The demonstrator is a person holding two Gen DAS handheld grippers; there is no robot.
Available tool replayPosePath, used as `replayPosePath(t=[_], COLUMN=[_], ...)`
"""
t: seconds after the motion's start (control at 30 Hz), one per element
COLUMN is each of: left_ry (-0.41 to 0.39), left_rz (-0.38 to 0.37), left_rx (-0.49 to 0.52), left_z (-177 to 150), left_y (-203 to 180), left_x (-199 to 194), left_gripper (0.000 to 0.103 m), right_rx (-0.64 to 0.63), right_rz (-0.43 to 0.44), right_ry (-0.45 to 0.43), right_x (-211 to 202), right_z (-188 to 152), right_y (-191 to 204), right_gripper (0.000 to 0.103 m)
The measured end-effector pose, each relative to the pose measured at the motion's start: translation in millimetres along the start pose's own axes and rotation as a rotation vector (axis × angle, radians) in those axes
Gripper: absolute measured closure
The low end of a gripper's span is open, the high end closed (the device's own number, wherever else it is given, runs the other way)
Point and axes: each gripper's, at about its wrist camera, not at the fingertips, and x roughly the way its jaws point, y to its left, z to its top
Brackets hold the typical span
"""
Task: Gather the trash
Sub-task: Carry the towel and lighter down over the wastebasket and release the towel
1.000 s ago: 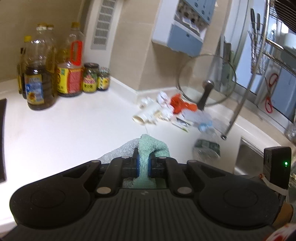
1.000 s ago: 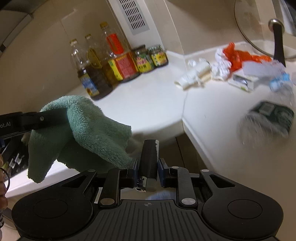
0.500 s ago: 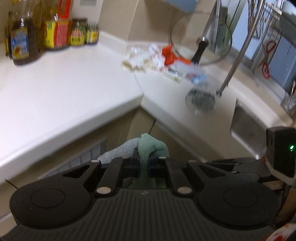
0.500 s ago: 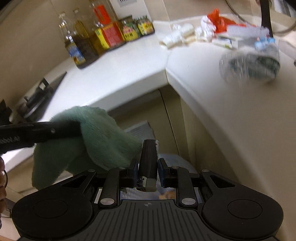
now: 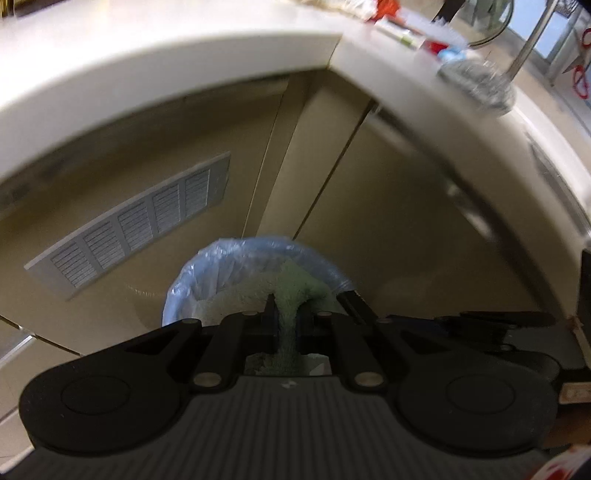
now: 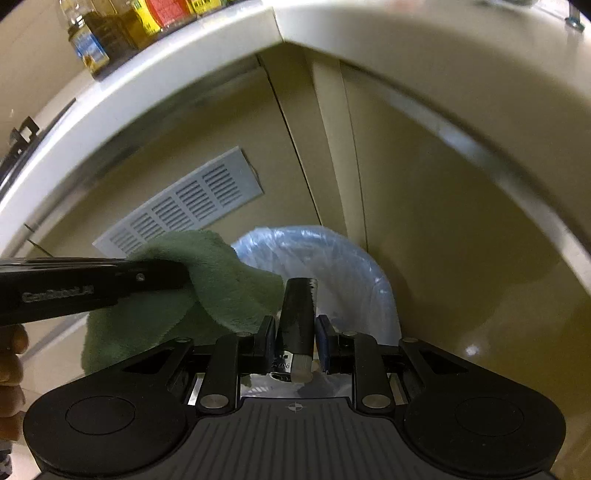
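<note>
Below, left gripper (image 5: 287, 314) fingers clamp green cloth (image 5: 291, 291); right gripper (image 6: 295, 325) fingers clamp black lighter (image 6: 297, 314); writing blurred.

You were looking at the underside of a kitchen corner. A pale countertop (image 5: 155, 55) curved across the top of the frame, its edge meeting at an angle near the upper middle. Below it stood beige cabinet doors (image 5: 388, 221) with a narrow corner panel between them. A grey louvred vent (image 5: 129, 229) sat in the left door, at centre left. At the far upper right you could see daylight from a window (image 5: 554, 40). In the right wrist view, oil bottles (image 6: 110, 29) stood along the counter at upper left.
</note>
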Motion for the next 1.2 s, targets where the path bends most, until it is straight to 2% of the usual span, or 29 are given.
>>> replayPosePath(t=[0.2,0.37,0.4,0.47,0.57,0.8,1.2], left_ry=[0.049,0.078,0.083,0.093,0.094,0.095,0.079], left_rz=[0.059,0.079,0.079,0.084,0.1,0.146,0.182], left_rx=[-0.042,-0.084,-0.089,-0.098,-0.11,-0.147,-0.187], left_z=[-10.3,-16.9,-18.4,-21.0,-25.2,-34.2,-41.0], left_y=[-0.8,1.0,0.7,0.9,1.3,6.5,21.3], left_x=[39.5,68.6,74.5,85.0,95.0,86.1,69.7], left_gripper=[0.096,0.095,0.093,0.083,0.077,0.077,0.077], right_rx=[-0.007,-0.004,-0.004,-0.006,-0.007,-0.029,-0.068], right_rz=[0.001,0.019,0.022,0.022,0.027,0.051,0.088], right_ry=[0.029,0.034,0.036,0.042,0.053,0.07,0.072], right_x=[22.2,38.6,41.8,46.7,51.8,55.3,72.9], right_z=[-4.7,-1.0,-0.7,-2.2,-4.0,-8.0,-8.1], right_y=[-14.7,-26.3,-27.5,-31.3,-36.6,-36.9,-22.8], right_gripper=[0.079,0.079,0.079,0.079,0.079,0.079,0.079])
